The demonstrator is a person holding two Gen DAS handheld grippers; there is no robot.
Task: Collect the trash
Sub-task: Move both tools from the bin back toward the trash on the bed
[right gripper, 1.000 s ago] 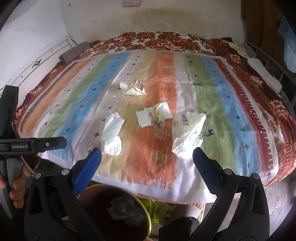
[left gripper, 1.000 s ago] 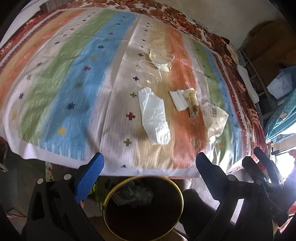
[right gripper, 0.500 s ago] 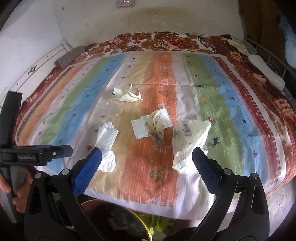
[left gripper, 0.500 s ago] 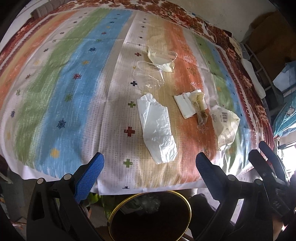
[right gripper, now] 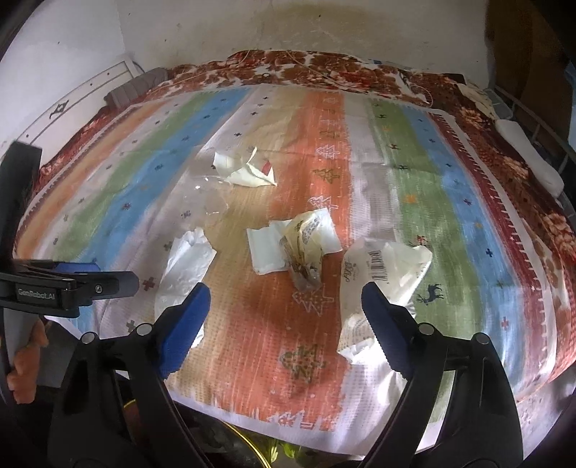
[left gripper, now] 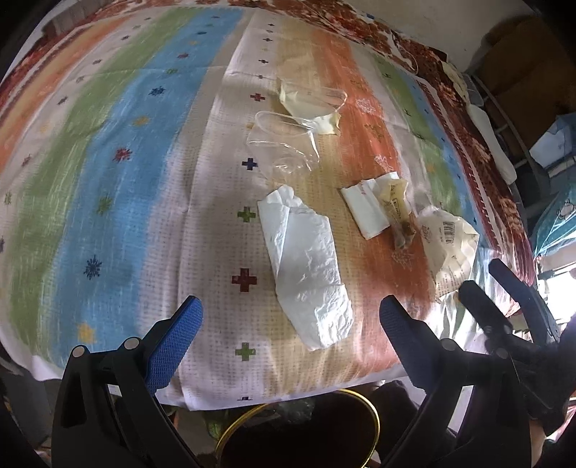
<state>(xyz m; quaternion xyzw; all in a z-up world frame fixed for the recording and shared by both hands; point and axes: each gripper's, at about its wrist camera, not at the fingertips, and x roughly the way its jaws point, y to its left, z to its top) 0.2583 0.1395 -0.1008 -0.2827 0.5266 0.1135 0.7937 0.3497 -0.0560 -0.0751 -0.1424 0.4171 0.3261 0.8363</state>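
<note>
Several pieces of trash lie on a striped bedcover [left gripper: 108, 151]. A crumpled white paper [left gripper: 306, 266] lies just ahead of my open, empty left gripper [left gripper: 288, 324]; it also shows in the right wrist view [right gripper: 187, 262]. A small wrapper on a white paper [right gripper: 298, 244], a barcode-printed white bag [right gripper: 381, 273], clear plastic [left gripper: 284, 144] and a cream wrapper [right gripper: 248, 169] lie further on. My right gripper [right gripper: 284, 313] is open and empty, low over the bed's front part, between the white paper and the printed bag. A dark bin with a yellow rim [left gripper: 298, 435] stands below the bed's edge.
The bed's front edge [right gripper: 288, 421] hangs just under both grippers. A white wall [right gripper: 288, 32] stands behind the bed. A metal rack with a white bundle [right gripper: 529, 151] stands to the right. The left gripper shows at the left of the right wrist view [right gripper: 72, 288].
Both grippers have moved forward and lower over the bed, so the trash looks nearer and larger. The bin has slipped toward the bottom of both views. Both grippers stay open.
</note>
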